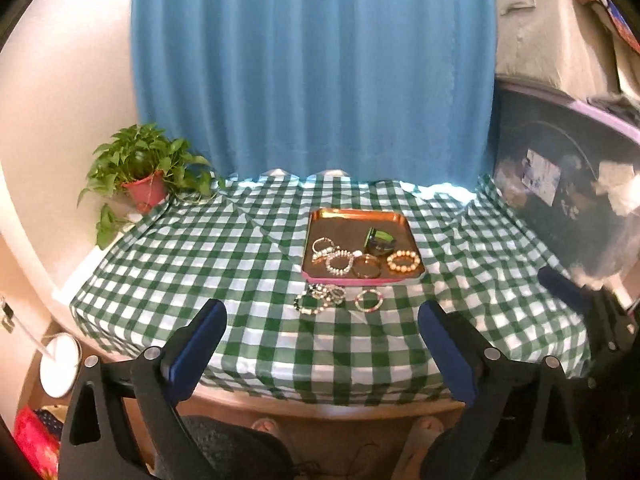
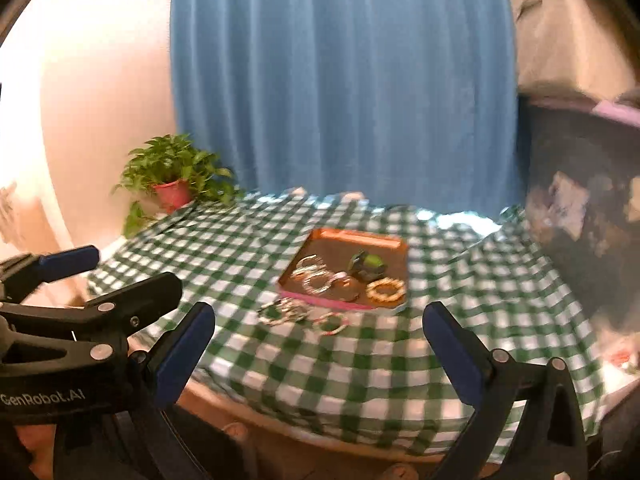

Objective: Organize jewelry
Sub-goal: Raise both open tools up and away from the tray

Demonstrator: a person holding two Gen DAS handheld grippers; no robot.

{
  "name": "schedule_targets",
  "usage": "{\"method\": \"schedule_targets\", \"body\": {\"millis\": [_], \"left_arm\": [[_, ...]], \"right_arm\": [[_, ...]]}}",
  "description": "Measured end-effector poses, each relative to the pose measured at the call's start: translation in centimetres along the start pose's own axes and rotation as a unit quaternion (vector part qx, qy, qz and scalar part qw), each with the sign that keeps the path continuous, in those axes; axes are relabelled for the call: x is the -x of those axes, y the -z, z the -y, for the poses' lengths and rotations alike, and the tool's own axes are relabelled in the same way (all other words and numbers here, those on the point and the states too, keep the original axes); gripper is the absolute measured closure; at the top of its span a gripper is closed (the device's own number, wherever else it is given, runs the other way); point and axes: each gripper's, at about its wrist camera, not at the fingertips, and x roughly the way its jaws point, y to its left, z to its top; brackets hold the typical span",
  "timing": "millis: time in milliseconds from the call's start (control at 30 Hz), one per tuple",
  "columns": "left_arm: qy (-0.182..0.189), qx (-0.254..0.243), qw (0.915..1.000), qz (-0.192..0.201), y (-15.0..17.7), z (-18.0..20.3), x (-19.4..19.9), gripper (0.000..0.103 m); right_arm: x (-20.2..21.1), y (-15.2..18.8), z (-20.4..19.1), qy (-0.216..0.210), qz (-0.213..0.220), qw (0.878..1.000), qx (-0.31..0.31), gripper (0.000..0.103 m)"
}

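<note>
A copper tray (image 1: 316,216) (image 2: 352,236) sits mid-table on the green checked cloth (image 1: 200,260). It holds an orange beaded bracelet (image 1: 404,260) (image 2: 386,290), a white beaded bracelet (image 1: 339,263), a brown bangle (image 1: 368,271), silver pieces (image 1: 322,246) and a dark green object (image 1: 380,240). In front of the tray, on the cloth, lie dark beaded bracelets (image 1: 318,298) (image 2: 282,312) and a pink-white bracelet (image 1: 369,301) (image 2: 331,322). My left gripper (image 1: 320,310) (image 2: 136,266) and right gripper (image 2: 319,314) hover open and empty above the table's near edge, well short of the jewelry.
A potted plant (image 1: 144,184) stands at the table's back left corner, with a blue curtain (image 1: 312,80) behind. A dark plastic bin (image 1: 560,200) with a grey box (image 1: 552,32) on top borders the right side. A white round disc (image 1: 60,364) sits low at the left.
</note>
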Motion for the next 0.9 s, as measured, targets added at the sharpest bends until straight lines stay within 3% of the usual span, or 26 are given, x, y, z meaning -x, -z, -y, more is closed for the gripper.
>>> {"method": "schedule_targets", "body": {"millis": [133, 300, 500, 633, 700, 833, 900], "left_arm": [[0.005, -0.013, 0.9999, -0.01, 0.4, 0.3, -0.6, 0.007], [0.004, -0.029, 0.9995, 0.014, 1.1, 1.0, -0.5, 0.007], [-0.003, -0.014, 0.9998, 0.015, 1.9, 0.8, -2.4, 0.006], [-0.017, -0.014, 0.9998, -0.002, 2.6, 0.9, -5.1, 0.006], [-0.005, -0.018, 0.9998, -0.001, 3.3, 0.8, -6.6, 0.006], [0.057, -0.018, 0.9982, 0.01, 4.7, -0.1, -9.0, 0.006], [0.067, -0.006, 0.9976, -0.015, 5.4, -0.7, -10.8, 0.005]], "right_arm": [[0.0, 1.1, -0.9, 0.004, 0.003, 1.0, 0.022, 0.0], [-0.6, 1.9, -0.1, -0.017, -0.02, 0.999, -0.024, 0.0], [-2.0, 2.7, 0.2, -0.026, -0.031, 0.998, -0.047, 0.002], [-3.9, 3.9, -0.3, -0.015, -0.045, 0.998, -0.036, 0.02], [-5.0, 4.4, -0.3, -0.017, -0.057, 0.998, -0.033, 0.025], [-7.4, 5.7, -0.1, -0.028, -0.074, 0.996, -0.033, 0.029], [-8.5, 6.3, -0.4, -0.023, -0.079, 0.996, -0.02, 0.032]]}}
